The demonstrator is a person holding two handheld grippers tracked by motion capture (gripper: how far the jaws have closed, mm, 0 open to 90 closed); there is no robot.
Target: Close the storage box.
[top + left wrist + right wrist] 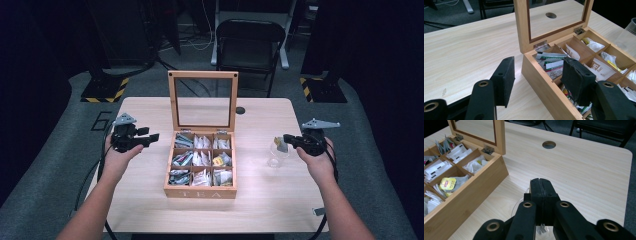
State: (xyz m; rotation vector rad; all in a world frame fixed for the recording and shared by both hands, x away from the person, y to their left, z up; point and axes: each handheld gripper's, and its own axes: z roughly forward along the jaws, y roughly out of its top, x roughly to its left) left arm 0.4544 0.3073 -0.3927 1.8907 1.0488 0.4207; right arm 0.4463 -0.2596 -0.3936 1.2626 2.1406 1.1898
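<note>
The fingers of the right gripper (541, 188) are pressed together, and whether they pinch the small tag seen at their tips in the high view is hard to make out. Below them stands a clear glass (274, 156) on the counter (260, 200), partly hidden. The fingers of the left gripper (537, 80) stand apart with nothing between, beside the open tea box (200, 192).

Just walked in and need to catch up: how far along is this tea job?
Done: the box lid stands open. In hand: the right gripper, shut, seems to pinch a tea bag above the glass. Left: lowering it in; the left gripper waits open beside the box.
</note>
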